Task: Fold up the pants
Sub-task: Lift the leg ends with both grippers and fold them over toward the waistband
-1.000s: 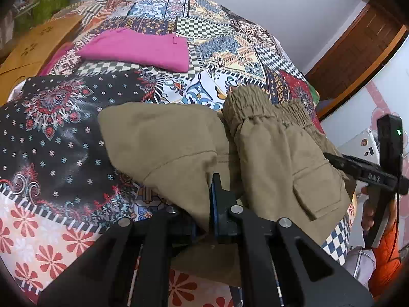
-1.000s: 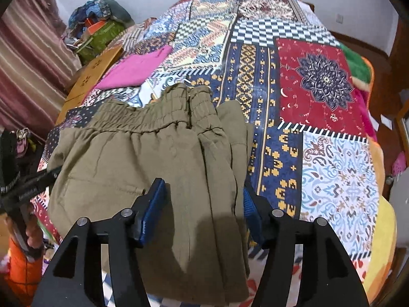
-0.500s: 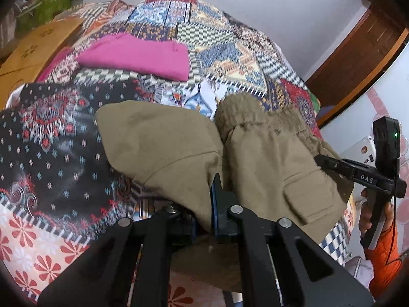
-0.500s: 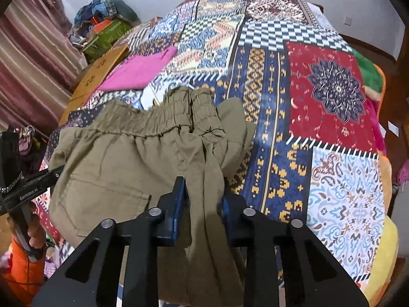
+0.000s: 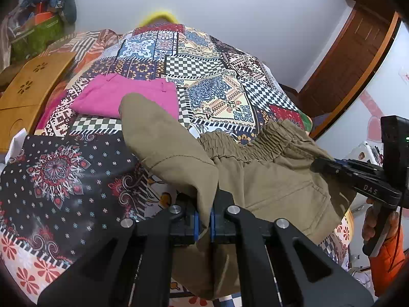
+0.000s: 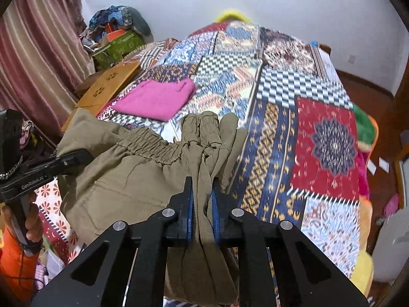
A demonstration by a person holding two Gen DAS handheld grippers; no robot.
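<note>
Both wrist cameras are looking down along their tongs, close over the olive pants (image 5: 268,179), sharing the quilted bed (image 6: 281,89).

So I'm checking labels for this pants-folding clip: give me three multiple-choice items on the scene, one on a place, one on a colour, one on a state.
1. Where does the folded pink garment lie?
A. on the patchwork bedspread, beyond the pants
B. on the floor
C. in the right gripper

2. What colour are the pants being folded?
A. navy
B. olive khaki
C. white

3. What is the state of the right gripper?
A. wide open above the cloth
B. shut on nothing
C. shut on a bunch of pants fabric

Answers:
1 A, it lies flat on the bedspread, farther from the camera than the pants.
2 B, the cloth is olive khaki in both views.
3 C, its jaws have just been closing and the blue pads pinch gathered fabric; the left gripper clamps the pants too.
</note>
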